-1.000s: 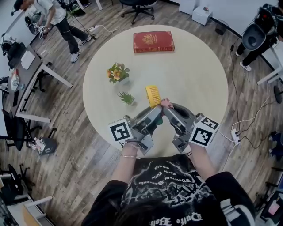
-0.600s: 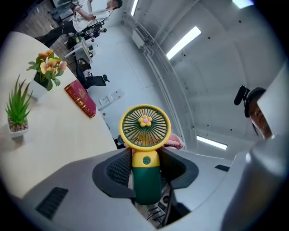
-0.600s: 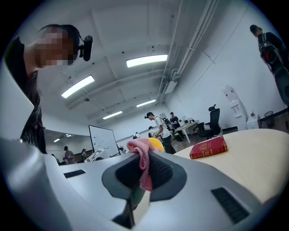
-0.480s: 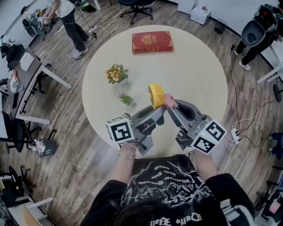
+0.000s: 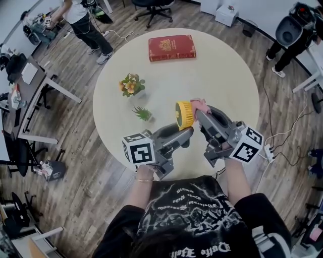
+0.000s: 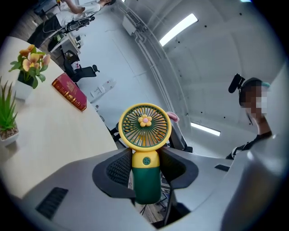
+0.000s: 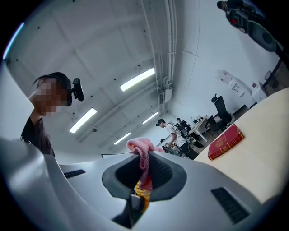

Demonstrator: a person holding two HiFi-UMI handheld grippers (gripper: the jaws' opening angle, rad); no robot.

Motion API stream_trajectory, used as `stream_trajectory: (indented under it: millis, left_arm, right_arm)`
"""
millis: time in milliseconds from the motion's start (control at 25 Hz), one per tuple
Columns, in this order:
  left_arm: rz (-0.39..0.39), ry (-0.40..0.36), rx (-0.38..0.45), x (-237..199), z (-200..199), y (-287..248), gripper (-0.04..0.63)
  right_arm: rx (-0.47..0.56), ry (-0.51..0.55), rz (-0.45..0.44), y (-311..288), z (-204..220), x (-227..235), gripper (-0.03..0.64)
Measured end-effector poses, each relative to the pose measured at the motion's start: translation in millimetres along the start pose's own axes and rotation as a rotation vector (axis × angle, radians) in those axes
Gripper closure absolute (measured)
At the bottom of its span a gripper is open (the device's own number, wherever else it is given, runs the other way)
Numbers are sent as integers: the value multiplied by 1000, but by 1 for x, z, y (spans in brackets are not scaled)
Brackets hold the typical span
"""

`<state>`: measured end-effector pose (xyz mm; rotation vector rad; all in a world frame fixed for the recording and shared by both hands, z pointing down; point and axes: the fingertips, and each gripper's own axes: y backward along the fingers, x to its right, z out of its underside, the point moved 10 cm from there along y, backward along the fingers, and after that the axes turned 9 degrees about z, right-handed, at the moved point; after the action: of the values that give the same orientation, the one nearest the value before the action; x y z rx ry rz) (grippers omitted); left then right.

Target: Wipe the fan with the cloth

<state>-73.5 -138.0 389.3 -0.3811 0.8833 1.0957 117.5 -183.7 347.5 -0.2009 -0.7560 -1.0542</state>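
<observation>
**Head view.** Round cream table point(image 5: 222, 75) on a wooden floor point(image 5: 75, 166), with desks and an office chair point(image 5: 154, 6) around it.
- Red book point(image 5: 172, 48): at the table's far edge, well beyond my fingertips.
- Pot of orange flowers point(image 5: 131, 84) and small green plant point(image 5: 143, 114): on the table, ahead and to the left of my left fingers.
- My left gripper point(image 5: 185, 134): raised over the near part of the table, with the yellow fan point(image 5: 184, 115) standing out from its tips.
- My right gripper point(image 5: 201, 114): just right of the fan, with the pink cloth point(image 5: 200, 105) at its tips beside the fan's round head. Whether they touch I cannot tell.

**Left gripper view.**
- My two fingers point(image 6: 118, 169): closed on the fan's green handle, one pad on each side.
- The yellow grille with its flower centre stands upright just past them.
- A bit of cloth shows behind the grille's right rim.
- Table, book, flowers and plant lie off to the left.

**Right gripper view.** Ceiling lights point(image 7: 137, 79) overhead.
- My fingers point(image 7: 165, 173): pinched on the cloth, which bunches over their tips and hangs down between them.
- A strip of yellow shows below the cloth.
- The book lies on the table to the right.
</observation>
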Motion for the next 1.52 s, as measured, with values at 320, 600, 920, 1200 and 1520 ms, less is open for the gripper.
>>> stream_trajectory:
  millis: [320, 600, 920, 1200, 1520]
  left_arm:
    - [105, -54, -81, 14, -3, 0, 397]
    - [169, -79, -119, 17, -5, -3, 397]
    - [205, -80, -78, 16, -8, 0, 397]
    - [227, -52, -12, 16, -9, 7, 397]
    - [218, -8, 56, 12, -11, 13, 397]
  right_arm:
    - [9, -143, -74, -5, -2, 13, 589]
    - [-37, -233, -120, -10, 2, 25, 589]
    - [-152, -303, -179, -4, 18, 32, 589]
    - [-201, -348, -258, -3, 31, 23, 589]
    - [-256, -335, -324, -2, 40, 11, 589]
